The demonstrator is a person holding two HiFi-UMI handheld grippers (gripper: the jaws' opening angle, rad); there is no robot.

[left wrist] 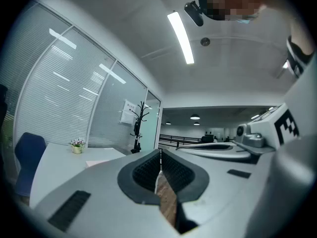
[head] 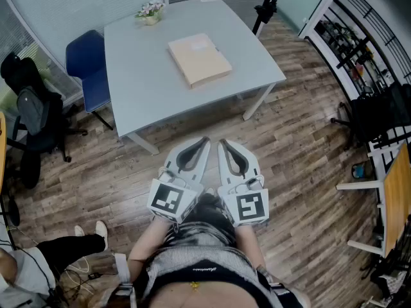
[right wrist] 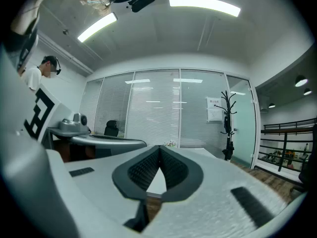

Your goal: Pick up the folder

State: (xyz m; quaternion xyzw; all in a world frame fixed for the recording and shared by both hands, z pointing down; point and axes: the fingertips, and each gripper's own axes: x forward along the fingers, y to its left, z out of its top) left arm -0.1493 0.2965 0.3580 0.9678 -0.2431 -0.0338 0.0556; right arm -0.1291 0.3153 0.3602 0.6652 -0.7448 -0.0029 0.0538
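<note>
A tan folder (head: pixel 200 59) lies flat near the middle of the pale grey table (head: pixel 141 82). In the left gripper view the folder (left wrist: pixel 99 161) shows as a thin pale strip on the tabletop. Both grippers are held level side by side over the wooden floor, well short of the table's near edge. My left gripper (head: pixel 204 139) (left wrist: pixel 160 151) is shut with nothing between its jaws. My right gripper (head: pixel 221 142) (right wrist: pixel 159 148) is shut too and holds nothing.
A small pot of flowers (head: pixel 149 11) (left wrist: pixel 77 145) stands at the table's far corner. A blue chair (head: pixel 87 66) sits at the table's left side, a black office chair (head: pixel 35 117) further left. A black coat stand (head: pixel 266 5) and shelving (head: pixel 359 50) are at the right.
</note>
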